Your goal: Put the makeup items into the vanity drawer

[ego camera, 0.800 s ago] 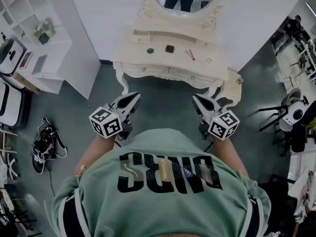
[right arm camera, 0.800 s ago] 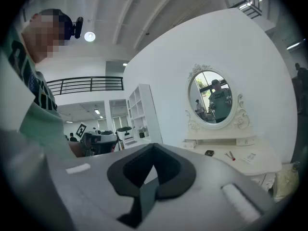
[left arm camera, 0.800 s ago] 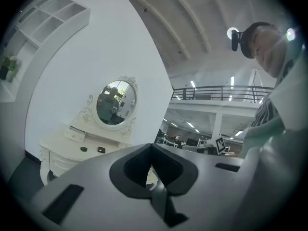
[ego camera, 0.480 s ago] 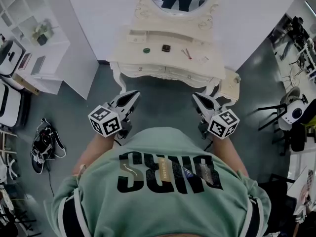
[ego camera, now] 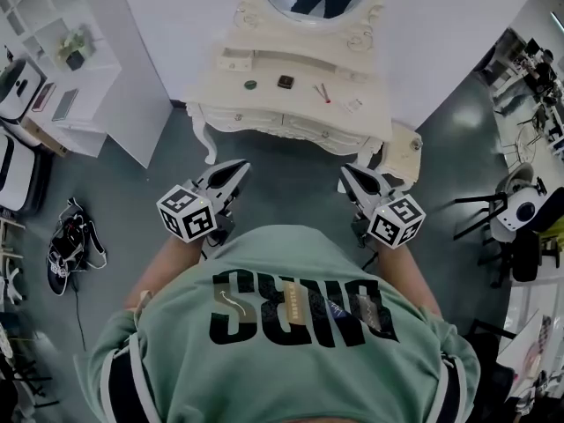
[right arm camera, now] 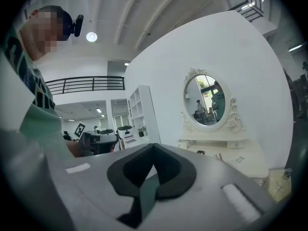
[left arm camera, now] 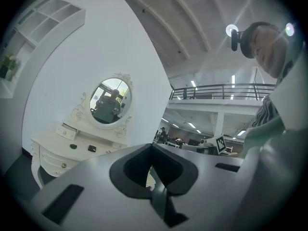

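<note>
Since the earlier head views the bench [ego camera: 284, 106] has slid toward the top of the picture and looks a little smaller. The left tool [ego camera: 236, 169] and the right tool [ego camera: 349, 175] hang where they were, in front of the person's chest. Both tools are pinched fully closed with nothing in them. They point level at the bench, which stands well ahead of their tips with bare floor [ego camera: 291, 179] between.

The makeup items lie on the bench top, ahead of and between the two tools:
- a green round pot [ego camera: 251, 85]
- a dark square compact [ego camera: 285, 82] near it, toward the right tool's side
- a red pencil [ego camera: 322, 92] further that way
- a white packet [ego camera: 353, 105] beyond that

Under the top, one drawer [ego camera: 236, 118] faces the left tool and a second drawer [ego camera: 328, 135] faces the right. Both are closed.

The task looks not yet begun; this is the approach. Next the person likely has to close in on the bench. One tool then has to open, take a drawer's knob and pull that drawer out before any item can go in. The knobs look small, so the aim will need care.
</note>
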Demonstrator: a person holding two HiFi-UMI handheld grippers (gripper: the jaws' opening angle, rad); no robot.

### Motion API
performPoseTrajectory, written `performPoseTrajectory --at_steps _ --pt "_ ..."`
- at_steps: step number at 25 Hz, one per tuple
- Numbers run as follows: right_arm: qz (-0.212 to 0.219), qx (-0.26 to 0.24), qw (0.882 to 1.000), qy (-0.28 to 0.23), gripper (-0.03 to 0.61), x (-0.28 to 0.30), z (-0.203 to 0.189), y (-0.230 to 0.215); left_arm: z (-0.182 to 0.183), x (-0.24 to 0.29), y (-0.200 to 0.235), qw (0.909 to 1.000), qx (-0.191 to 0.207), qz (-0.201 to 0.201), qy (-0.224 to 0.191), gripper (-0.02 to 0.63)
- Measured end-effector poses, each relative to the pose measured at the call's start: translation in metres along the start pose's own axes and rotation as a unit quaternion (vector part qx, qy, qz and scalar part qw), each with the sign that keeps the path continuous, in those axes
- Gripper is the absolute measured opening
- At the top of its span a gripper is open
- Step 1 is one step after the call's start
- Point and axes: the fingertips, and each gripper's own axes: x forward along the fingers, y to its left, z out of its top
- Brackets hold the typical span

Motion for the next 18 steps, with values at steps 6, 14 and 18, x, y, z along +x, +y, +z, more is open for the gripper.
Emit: performPoseTrajectory --at_steps 6,14,18 --pt "0.024 -0.003 1.0 0.0 0.009 -0.001 0.0 -0.015 -0.009 0.024 -0.012 0.9999 -0.002 0.006 0.009 0.003" --pt "0.035 0.013 0.999 0.013 0.009 0.045 -0.013 -0.036 -0.003 0.038 0.035 0.9996 -0.01 0.013 0.021 0.003" --pt "0.016 0.013 1.0 0.019 0.011 0.093 -0.011 -0.056 0.007 0.056 0.092 0.9994 -0.022 -0.005 0.027 0.003"
